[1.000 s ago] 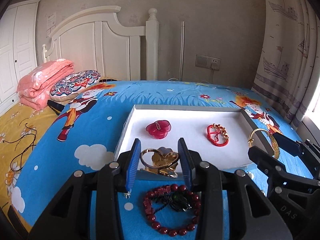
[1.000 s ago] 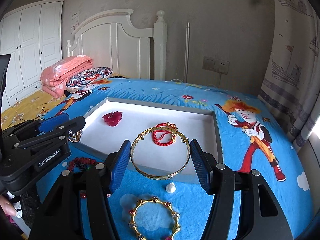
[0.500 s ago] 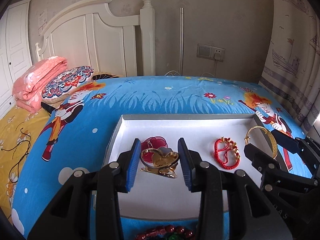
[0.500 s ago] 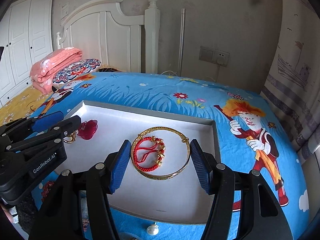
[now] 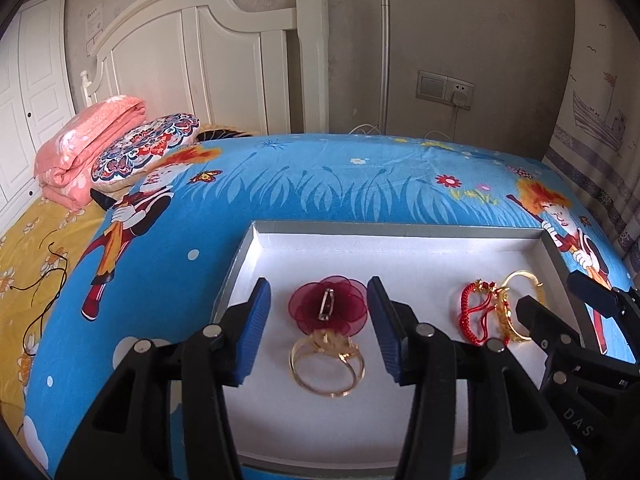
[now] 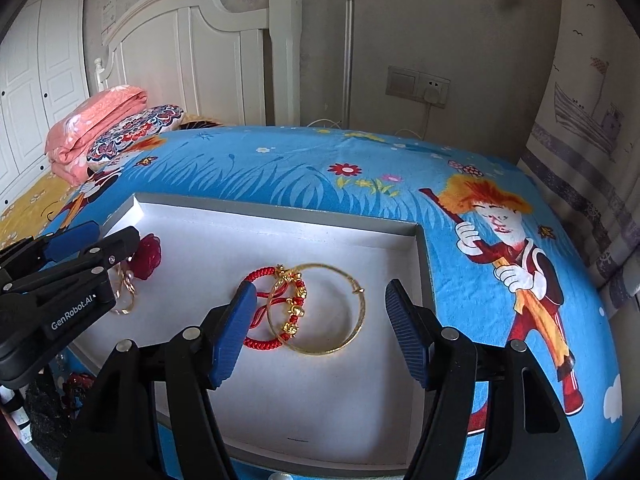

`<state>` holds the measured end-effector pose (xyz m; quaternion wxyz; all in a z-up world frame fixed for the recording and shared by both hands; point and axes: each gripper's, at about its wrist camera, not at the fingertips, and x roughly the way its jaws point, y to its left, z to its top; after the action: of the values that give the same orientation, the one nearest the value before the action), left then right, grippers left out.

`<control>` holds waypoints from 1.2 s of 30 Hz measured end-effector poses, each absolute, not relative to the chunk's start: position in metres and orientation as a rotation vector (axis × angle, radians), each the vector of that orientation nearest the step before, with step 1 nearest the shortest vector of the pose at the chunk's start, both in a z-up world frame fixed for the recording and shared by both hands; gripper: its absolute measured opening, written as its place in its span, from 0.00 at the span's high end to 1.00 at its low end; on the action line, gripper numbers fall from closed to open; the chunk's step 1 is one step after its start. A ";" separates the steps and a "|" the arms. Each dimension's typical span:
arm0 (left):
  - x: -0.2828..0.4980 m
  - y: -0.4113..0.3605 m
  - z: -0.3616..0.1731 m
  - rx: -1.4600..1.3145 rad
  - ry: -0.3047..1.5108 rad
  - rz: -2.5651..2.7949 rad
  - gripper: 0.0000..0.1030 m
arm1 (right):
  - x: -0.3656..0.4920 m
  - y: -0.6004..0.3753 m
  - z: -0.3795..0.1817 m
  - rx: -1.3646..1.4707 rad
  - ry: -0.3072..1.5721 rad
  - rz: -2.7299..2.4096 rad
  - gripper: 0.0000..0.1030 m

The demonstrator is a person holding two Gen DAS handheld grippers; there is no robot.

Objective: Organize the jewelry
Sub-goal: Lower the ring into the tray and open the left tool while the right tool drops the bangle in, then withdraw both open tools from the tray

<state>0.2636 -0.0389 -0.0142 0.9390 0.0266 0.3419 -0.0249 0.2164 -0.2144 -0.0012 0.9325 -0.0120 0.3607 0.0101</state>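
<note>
Bed w/ blue sheet holds tray. Left gripper jaws opening, gold ring dropped free beside brooch; right gripper opening, bangle lies overlapping red bracelet, both released for sorting.

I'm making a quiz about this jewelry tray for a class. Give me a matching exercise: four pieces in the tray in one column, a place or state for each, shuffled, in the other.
Column one:
1. red flower brooch
2. gold double ring
3. red cord bracelet
4. plain gold bangle

Column two:
A. lies partly over the red cord bracelet
B. lies pin side up, far end of the left gripper's gap
C. carries gold beads, beside the right gripper's left finger
D. lies on the tray floor, nearest the left camera

Pairs: 1-B, 2-D, 3-C, 4-A
</note>
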 end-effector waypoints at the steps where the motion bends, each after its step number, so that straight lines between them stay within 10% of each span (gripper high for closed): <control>1: 0.261 -0.038 -0.012 0.057 0.688 -0.053 0.47 | 0.215 -0.215 0.000 -0.026 0.734 0.019 0.39; 17: 0.181 0.016 -0.003 -0.020 0.611 -0.060 0.14 | 0.142 -0.221 0.007 -0.012 0.679 0.082 0.39; 36: 0.086 0.018 -0.043 0.022 0.609 -0.025 0.13 | 0.055 -0.211 -0.017 -0.039 0.652 0.149 0.39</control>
<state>0.0860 0.0176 -0.0426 0.9538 0.0106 0.2999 -0.0122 0.0548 -0.2113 -0.0171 0.9444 -0.0192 0.3199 0.0730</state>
